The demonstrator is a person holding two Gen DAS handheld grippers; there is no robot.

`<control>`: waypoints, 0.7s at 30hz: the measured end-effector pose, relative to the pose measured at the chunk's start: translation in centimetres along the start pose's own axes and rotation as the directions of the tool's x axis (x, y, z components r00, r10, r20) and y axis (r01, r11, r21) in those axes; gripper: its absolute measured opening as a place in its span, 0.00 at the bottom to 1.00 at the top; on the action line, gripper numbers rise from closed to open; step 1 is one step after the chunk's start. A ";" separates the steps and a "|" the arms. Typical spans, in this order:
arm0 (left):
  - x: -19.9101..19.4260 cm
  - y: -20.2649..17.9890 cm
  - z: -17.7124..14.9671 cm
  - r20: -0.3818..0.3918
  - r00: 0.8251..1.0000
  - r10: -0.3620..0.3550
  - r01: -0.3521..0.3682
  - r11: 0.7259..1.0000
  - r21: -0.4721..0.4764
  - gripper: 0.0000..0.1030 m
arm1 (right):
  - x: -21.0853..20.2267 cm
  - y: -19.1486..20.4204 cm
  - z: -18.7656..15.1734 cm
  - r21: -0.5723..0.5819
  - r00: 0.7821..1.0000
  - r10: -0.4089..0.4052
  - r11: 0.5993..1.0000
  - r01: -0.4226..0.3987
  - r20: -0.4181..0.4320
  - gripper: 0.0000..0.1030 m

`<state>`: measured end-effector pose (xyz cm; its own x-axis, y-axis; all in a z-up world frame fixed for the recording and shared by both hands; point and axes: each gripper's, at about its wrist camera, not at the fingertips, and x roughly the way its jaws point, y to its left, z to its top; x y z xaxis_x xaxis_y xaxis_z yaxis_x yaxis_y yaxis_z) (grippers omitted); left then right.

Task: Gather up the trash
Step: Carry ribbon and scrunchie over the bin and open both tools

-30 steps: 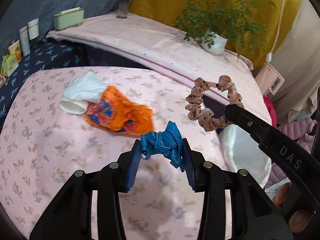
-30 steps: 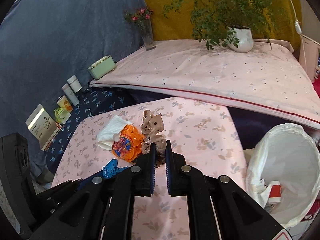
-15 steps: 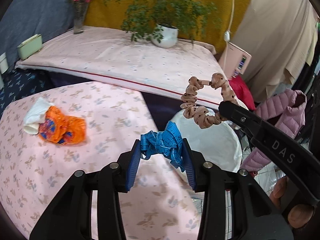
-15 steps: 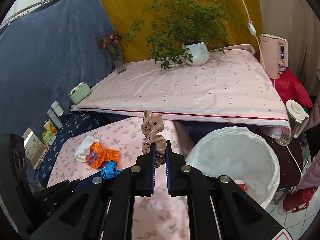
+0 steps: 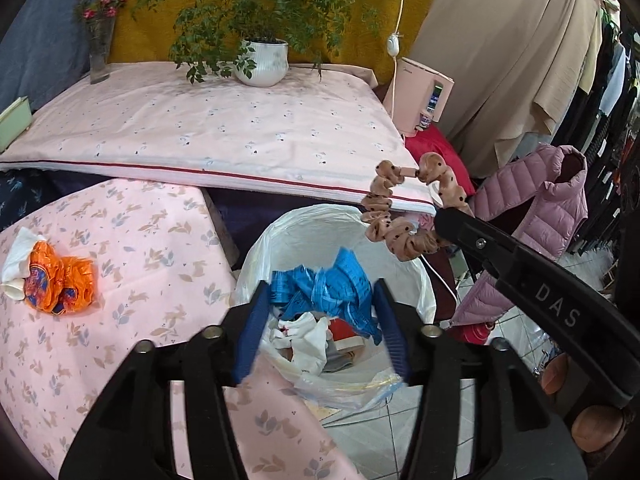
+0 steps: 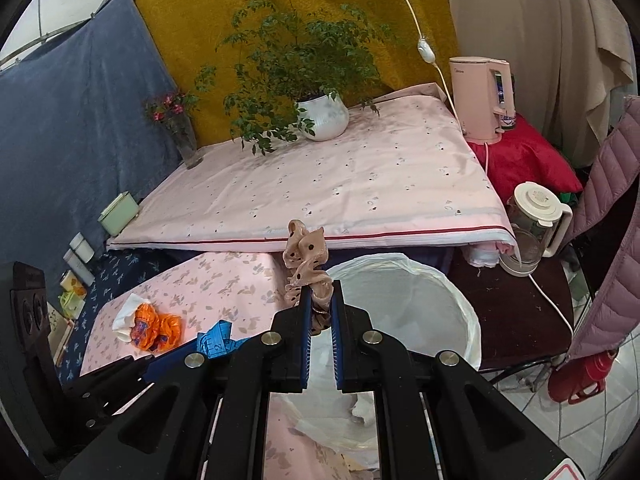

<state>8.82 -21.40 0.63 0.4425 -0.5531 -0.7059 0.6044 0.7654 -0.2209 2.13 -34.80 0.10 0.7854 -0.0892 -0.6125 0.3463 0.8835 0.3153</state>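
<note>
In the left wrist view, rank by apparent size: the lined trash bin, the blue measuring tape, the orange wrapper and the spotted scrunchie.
1. trash bin, clearly largest.
2. blue measuring tape, though it sits close to the camera.
3. spotted scrunchie and orange wrapper: look about alike, not ranked.

Blue tape point(image 5: 324, 284); tan black-dotted scrunchie point(image 5: 400, 216); white bin liner point(image 5: 280, 240); orange wrapper point(image 5: 56, 280).

Below my grippers the lined bin point(image 5: 256, 256) gapes open and unobstructed, hemmed by the low table's edge point(image 5: 216, 216) left and the puffer jacket point(image 5: 532, 200) right.
</note>
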 end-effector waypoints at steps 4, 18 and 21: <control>0.1 0.2 0.1 0.001 1.000 0.021 -0.021 1.000 -0.010 0.61 | 0.0 -0.6 0.1 0.005 1.000 -0.005 1.000 0.005 0.000 0.08; -0.9 2.3 0.5 0.016 0.996 0.082 -0.081 0.995 -0.049 0.66 | 0.7 0.4 0.1 -0.013 1.000 0.002 1.000 -0.002 -0.009 0.12; -1.2 2.8 0.5 0.023 0.995 0.100 -0.098 0.993 -0.062 0.70 | 0.5 0.8 0.1 -0.015 1.000 -0.012 1.000 0.012 0.003 0.17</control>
<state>10.33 -18.73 1.17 0.5157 -0.4812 -0.7088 0.5154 0.8352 -0.1920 2.88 -34.23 0.13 0.7826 -0.1014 -0.6142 0.3481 0.8892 0.2968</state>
